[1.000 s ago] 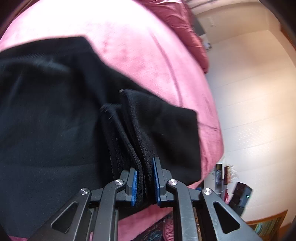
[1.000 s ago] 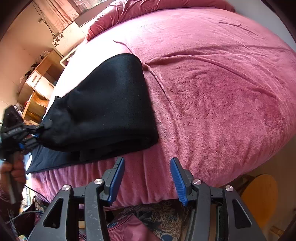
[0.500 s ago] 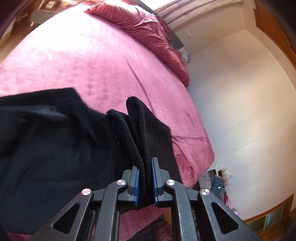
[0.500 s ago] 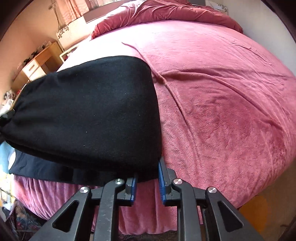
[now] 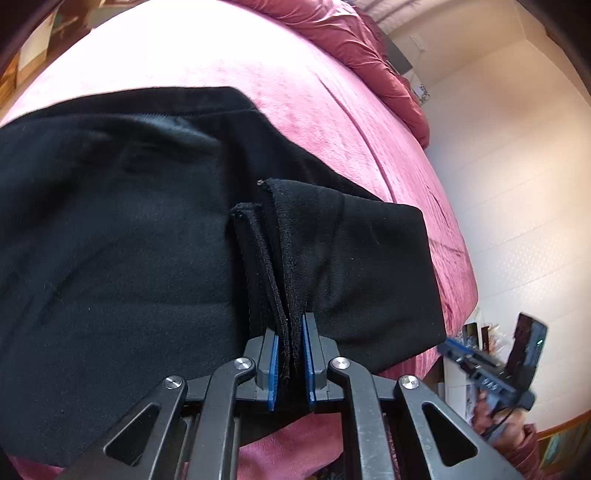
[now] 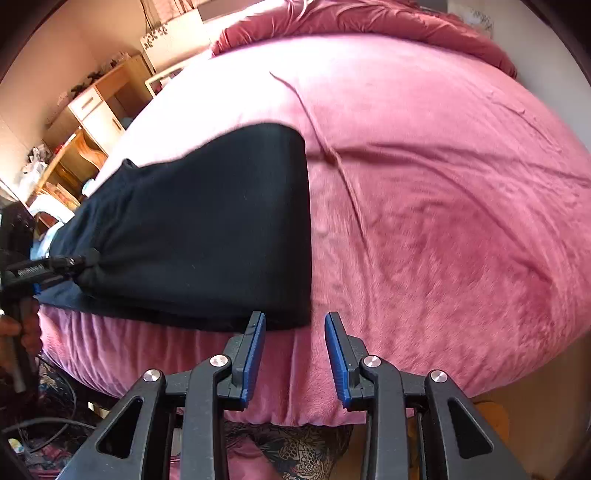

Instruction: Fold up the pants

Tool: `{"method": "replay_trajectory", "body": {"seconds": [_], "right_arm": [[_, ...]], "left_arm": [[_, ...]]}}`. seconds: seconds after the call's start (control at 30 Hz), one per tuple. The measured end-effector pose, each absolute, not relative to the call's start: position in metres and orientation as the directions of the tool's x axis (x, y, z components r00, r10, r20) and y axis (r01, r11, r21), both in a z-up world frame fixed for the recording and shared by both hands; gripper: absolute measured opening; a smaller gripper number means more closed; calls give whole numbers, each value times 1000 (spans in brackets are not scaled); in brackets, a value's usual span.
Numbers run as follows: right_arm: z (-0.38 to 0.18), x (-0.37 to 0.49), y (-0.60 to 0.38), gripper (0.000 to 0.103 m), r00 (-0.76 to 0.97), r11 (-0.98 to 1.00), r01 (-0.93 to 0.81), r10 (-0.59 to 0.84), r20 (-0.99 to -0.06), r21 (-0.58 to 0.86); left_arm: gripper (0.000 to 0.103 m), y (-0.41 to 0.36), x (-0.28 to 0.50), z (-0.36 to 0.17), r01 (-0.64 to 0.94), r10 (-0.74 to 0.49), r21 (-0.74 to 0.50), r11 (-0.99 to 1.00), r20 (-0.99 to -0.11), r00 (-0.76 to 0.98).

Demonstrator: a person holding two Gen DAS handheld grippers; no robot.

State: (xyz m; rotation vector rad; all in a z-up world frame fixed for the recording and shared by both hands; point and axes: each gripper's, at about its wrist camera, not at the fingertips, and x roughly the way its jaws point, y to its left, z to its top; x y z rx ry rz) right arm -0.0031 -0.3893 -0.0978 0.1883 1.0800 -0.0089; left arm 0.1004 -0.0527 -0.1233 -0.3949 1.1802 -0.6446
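Black pants (image 5: 129, 240) lie folded on a pink bed (image 5: 314, 92), near its front edge. My left gripper (image 5: 291, 332) is shut on a bunched edge of the cloth, which stands up in pleats between the blue pads. In the right wrist view the pants (image 6: 203, 236) form a dark slab, and the left gripper (image 6: 85, 262) pinches their left end. My right gripper (image 6: 295, 317) hovers at the folded right corner with its jaws opening; the pads do not press on the cloth. A hand holds the right gripper (image 5: 448, 343) at the far right of the left wrist view.
A crumpled pink quilt (image 6: 369, 22) lies at the head of the bed. Wooden shelves and drawers (image 6: 92, 122) stand along the left wall. A white wall (image 5: 517, 166) runs by the bed's right side. Cables (image 6: 44, 424) and patterned fabric (image 6: 295, 450) lie on the floor below the bed edge.
The right gripper was closed at the pants' folded corner half a second ago; its jaws now stand apart and it has drawn back. The left gripper stays clamped and has shifted with the cloth.
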Motion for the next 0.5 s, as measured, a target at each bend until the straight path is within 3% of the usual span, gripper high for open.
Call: {"method": "replay_trajectory", "body": {"seconds": [0.3, 0.5], "right_arm": [[-69, 72, -355, 35, 577, 984, 73, 91, -812, 162], [-102, 132, -338, 38, 494, 987, 123, 26, -869, 100]], "left_arm": [[11, -76, 88, -103, 340, -584, -484, 806, -742, 329], [12, -91, 84, -110, 344, -493, -380, 859, -797, 351]]}}
